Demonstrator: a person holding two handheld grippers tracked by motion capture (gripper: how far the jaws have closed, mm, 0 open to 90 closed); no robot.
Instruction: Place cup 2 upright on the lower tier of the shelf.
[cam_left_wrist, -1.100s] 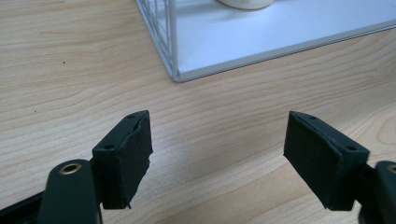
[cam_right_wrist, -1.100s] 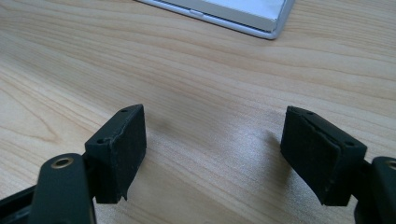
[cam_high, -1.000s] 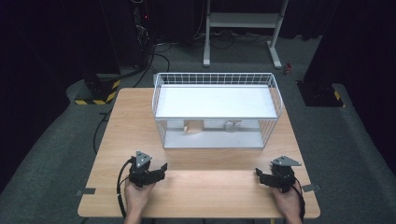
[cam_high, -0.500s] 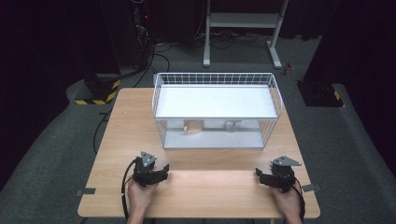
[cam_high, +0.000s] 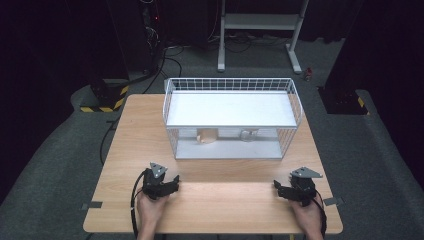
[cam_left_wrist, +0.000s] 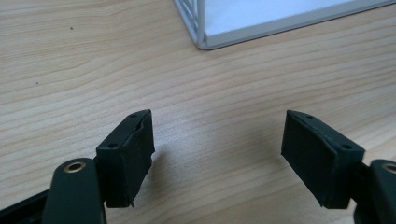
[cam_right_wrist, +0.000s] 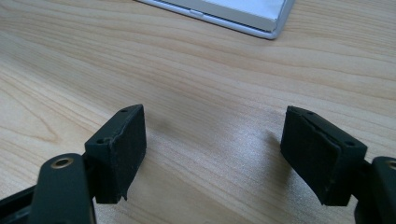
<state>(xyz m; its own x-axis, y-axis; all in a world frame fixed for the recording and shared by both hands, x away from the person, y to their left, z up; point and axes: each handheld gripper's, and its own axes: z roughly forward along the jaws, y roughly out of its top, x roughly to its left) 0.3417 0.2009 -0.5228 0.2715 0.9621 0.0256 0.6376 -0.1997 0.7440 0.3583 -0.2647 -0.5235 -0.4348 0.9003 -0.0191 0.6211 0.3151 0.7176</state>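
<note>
My left gripper (cam_high: 172, 181) rests low over the wooden table (cam_high: 230, 200) near the front left, held in a hand. Its jaws stand wide apart with nothing between them (cam_left_wrist: 217, 156). On the front right, my right gripper (cam_high: 280, 189) is open too, over bare wood (cam_right_wrist: 212, 154). A white wire rack (cam_high: 232, 117) with a solid upper shelf stands at the middle back of the table. On its lower level sit a small tan object (cam_high: 206, 135) and a small pale object (cam_high: 248, 135). A corner of the rack's base (cam_left_wrist: 205, 44) lies ahead of the left gripper.
The rack's base edge (cam_right_wrist: 243, 16) lies ahead of the right gripper. Beyond the table are a dark floor, cables (cam_high: 165, 55) and a white stand (cam_high: 260, 22). A black-and-yellow striped block (cam_high: 102, 102) sits off the table's back left corner.
The left gripper has shifted a little to the right and toward the front edge. The right gripper has stayed put.
</note>
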